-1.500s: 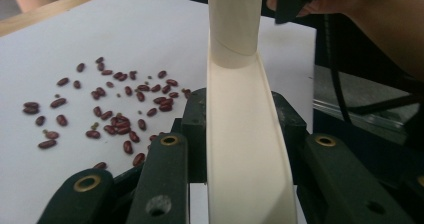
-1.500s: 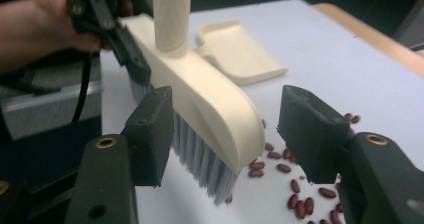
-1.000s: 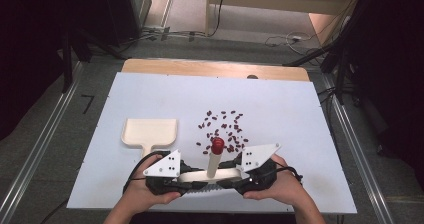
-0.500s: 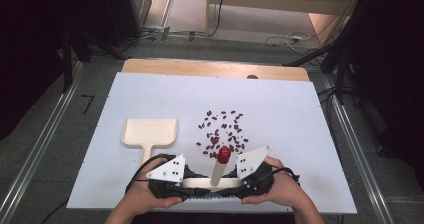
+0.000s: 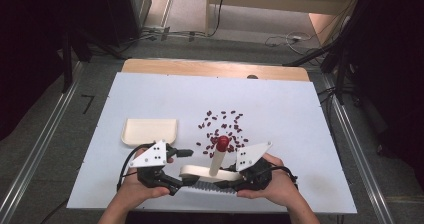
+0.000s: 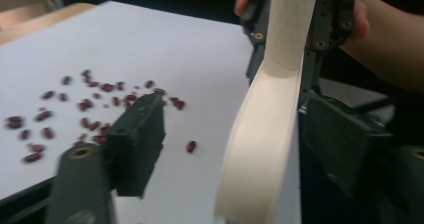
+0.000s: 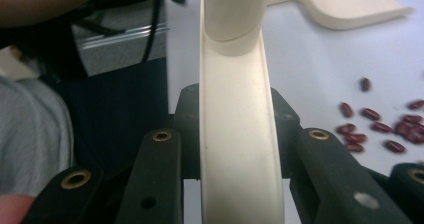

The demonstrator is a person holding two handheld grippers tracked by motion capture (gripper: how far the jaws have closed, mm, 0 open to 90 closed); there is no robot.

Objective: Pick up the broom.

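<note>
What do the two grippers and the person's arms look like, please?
Both the left gripper and the right gripper are black. Each carries a grey three-cornered plate with small dark dots on top and trails a black cable. Their fingers are blocky, on links with brass-coloured rivets. The forearms are bare, with no sleeves visible.

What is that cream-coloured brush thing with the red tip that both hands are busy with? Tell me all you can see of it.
The brush looks like smooth cream plastic: a long curved head with a row of pale bristles along its near edge, and a round handle rising to a red knob. It lies at the table's near edge, close to the scattered beans. The right gripper clamps its head; the left gripper has just been opening, its jaws apart around the other end.
</note>
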